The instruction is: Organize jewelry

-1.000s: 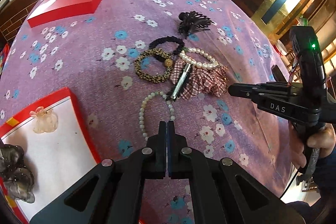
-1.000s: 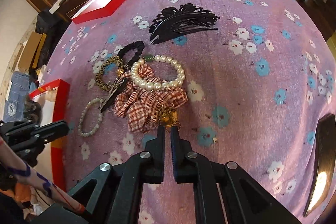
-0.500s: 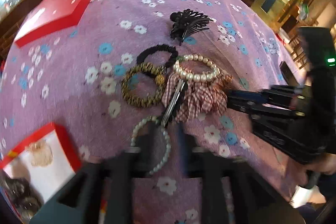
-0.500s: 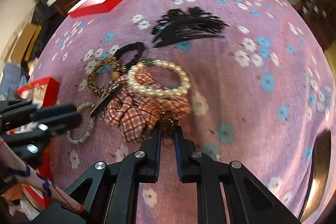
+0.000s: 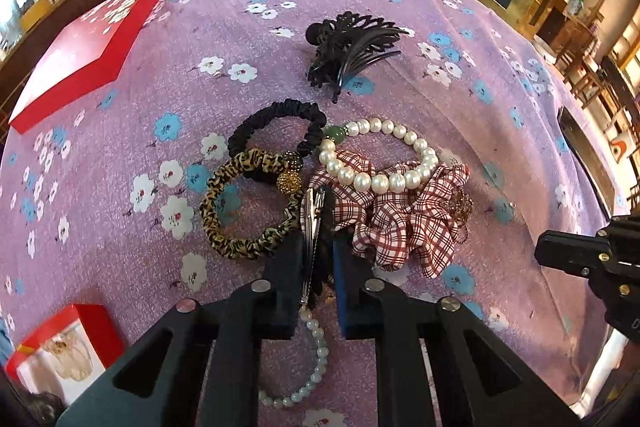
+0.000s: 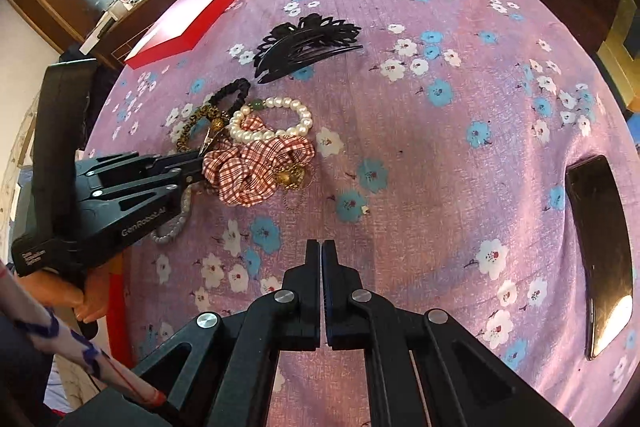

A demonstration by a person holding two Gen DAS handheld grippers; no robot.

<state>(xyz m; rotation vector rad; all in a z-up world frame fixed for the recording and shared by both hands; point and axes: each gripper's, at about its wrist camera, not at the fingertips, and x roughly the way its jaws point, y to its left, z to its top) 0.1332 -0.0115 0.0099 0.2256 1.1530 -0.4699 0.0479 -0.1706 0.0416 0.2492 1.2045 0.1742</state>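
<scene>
A heap of jewelry lies on the purple floral cloth: a silver hair clip with black trim, a plaid scrunchie, a white pearl bracelet, a leopard hair tie, a black hair tie, a pale bead bracelet and a black claw clip. My left gripper is open, its fingers either side of the silver clip; it also shows in the right wrist view. My right gripper is shut and empty, back from the heap.
A red box with white lining holds a clear hair piece at the lower left. A red lid lies at the far left. A black phone lies at the right of the cloth.
My left gripper opened and moved forward onto the heap, over the silver clip. My right gripper shut and pulled back from the scrunchie.
</scene>
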